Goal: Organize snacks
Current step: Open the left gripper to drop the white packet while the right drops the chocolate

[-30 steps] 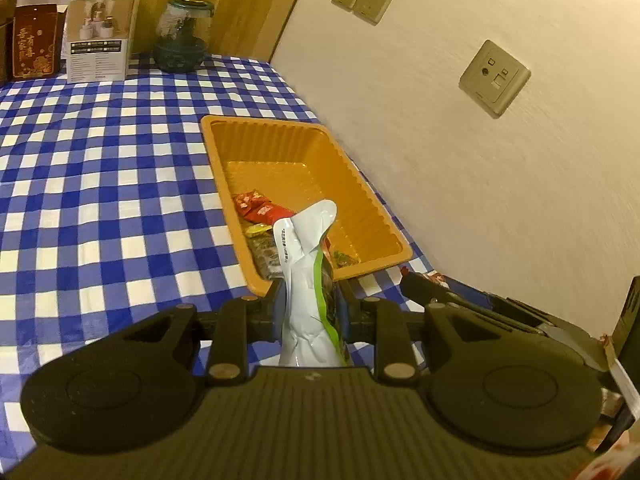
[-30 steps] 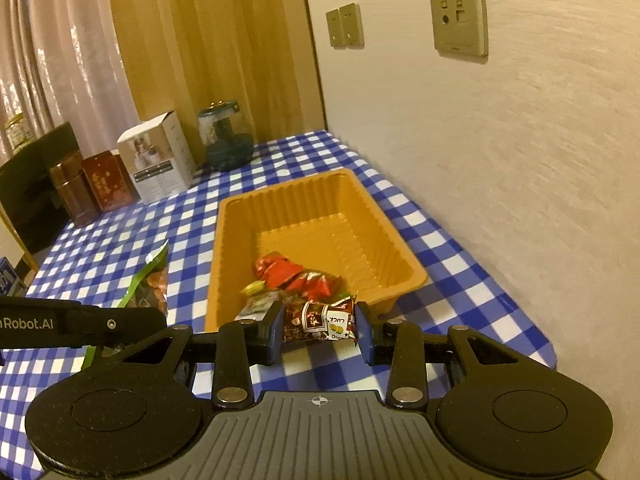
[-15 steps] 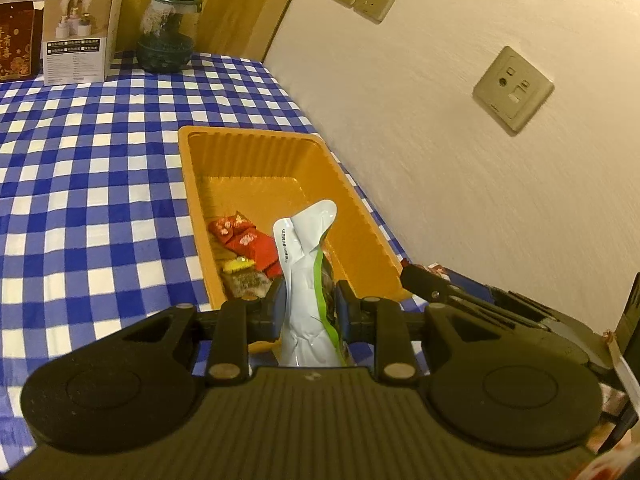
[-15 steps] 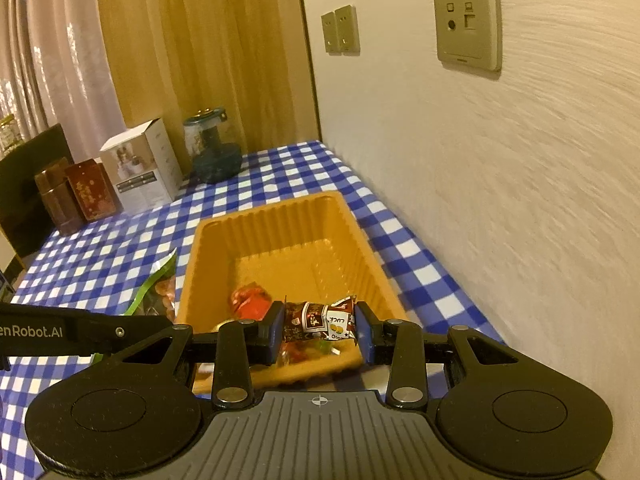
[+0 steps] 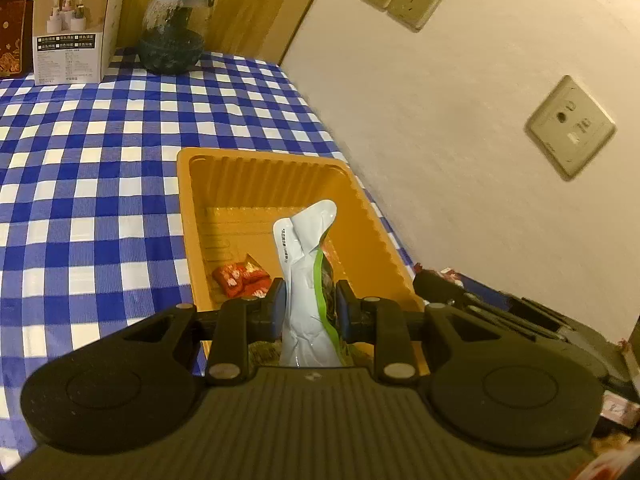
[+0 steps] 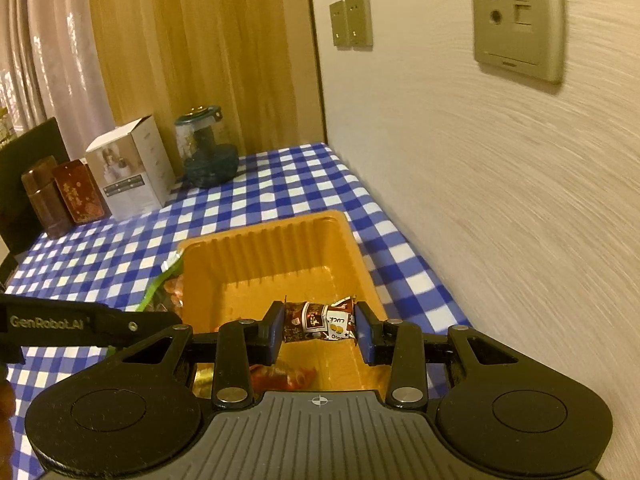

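Above the orange tray [image 5: 372, 220], both grippers carry snacks. Left gripper [image 5: 308, 306]: jaws clamped on a white-and-green pouch [image 5: 306, 264], which stands upright between the pads, its crumpled top rising past the fingertips over the tray's interior. Right gripper [image 6: 320, 326]: jaws clamped on a brown snack packet [image 6: 320, 320], held crosswise, its ends against the two blue pads [image 6: 276, 326], above the tray's near right part. A red packet [image 5: 240, 280] lies on the tray floor, just left of the left gripper's fingers. Tray sits on a blue-checked tablecloth [image 5: 80, 200] beside the wall [image 5: 460, 120]; a white box [image 5: 72, 28] and a glass jar [image 5: 176, 28] stand at the far edge.
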Available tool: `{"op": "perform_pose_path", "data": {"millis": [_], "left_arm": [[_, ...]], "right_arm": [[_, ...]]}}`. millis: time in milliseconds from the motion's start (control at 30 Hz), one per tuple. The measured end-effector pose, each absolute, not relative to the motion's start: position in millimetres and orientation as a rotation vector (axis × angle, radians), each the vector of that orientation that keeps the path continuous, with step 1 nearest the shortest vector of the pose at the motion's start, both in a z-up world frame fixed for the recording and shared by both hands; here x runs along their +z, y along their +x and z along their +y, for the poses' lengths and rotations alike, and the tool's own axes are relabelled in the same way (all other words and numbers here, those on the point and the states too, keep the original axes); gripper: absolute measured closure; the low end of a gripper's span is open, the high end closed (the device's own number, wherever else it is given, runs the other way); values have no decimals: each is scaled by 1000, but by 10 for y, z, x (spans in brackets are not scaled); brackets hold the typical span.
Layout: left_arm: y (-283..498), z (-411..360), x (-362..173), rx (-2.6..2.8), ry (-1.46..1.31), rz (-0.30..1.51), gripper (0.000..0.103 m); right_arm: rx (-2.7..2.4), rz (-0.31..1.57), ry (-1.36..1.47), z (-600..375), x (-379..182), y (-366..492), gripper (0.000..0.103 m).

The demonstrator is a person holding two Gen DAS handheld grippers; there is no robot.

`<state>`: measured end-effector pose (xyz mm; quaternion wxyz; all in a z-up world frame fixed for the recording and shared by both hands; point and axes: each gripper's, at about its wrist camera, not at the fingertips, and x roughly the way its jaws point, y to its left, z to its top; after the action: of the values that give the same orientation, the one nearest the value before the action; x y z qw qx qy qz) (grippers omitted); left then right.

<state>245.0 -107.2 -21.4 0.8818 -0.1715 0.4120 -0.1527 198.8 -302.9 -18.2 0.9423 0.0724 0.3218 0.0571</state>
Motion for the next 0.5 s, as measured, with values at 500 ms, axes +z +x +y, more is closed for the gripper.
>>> {"op": "perform_pose_path", "data": {"millis": [500], "left_arm": [[2536, -861, -359, -255, -366, 839, 68]], "right_arm": [[117, 690, 166, -2964, -351, 2111, 65]]}}
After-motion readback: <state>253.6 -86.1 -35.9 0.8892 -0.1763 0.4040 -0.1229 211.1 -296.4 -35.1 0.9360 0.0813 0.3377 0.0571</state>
